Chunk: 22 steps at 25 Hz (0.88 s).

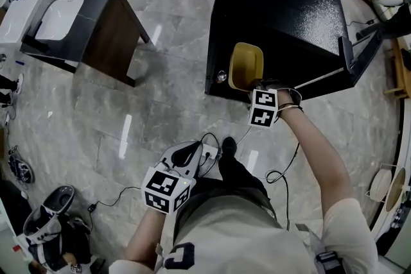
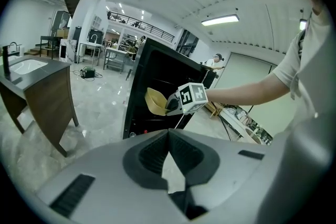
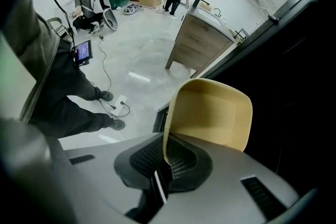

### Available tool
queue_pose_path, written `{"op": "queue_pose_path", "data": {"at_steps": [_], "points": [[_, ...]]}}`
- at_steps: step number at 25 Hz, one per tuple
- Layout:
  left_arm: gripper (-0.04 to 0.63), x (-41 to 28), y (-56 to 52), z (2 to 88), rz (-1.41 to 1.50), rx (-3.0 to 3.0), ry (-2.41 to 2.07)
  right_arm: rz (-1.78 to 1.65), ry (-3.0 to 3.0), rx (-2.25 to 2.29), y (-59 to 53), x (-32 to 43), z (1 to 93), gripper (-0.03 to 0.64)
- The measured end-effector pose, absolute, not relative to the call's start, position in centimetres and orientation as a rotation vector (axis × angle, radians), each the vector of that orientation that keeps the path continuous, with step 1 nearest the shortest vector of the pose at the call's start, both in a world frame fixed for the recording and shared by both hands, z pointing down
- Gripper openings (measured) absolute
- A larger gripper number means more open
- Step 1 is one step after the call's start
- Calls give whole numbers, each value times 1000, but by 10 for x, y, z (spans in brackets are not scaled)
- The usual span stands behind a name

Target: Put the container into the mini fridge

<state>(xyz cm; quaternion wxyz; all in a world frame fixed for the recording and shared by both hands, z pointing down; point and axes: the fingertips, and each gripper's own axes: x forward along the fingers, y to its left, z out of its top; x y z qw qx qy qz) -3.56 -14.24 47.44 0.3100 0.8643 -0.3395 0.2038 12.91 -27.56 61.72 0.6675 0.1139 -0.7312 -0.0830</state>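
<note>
Yellow plastic container [image 1: 246, 65] is clamped by its rim in the right gripper [image 3: 167, 155], at the front of the glossy black mini fridge [image 1: 282, 16]. At 7 o'clock from it, the left gripper [image 2: 169, 139] has jaws together, empty.

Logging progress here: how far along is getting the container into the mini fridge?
Done: the right gripper is shut on the rim of the yellow container, and the fridge door looks open. In hand: the container hangs at the front of the mini fridge. Left: set it inside and let go. The left gripper is empty.
</note>
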Motion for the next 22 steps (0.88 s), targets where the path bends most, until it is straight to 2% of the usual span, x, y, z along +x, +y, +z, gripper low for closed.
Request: {"op": "queue_pose_path", "data": {"at_steps": [22], "points": [[41,-7,-152,502,559,2109,-1029,-242,-1649,219,-378,139,689,35]]}}
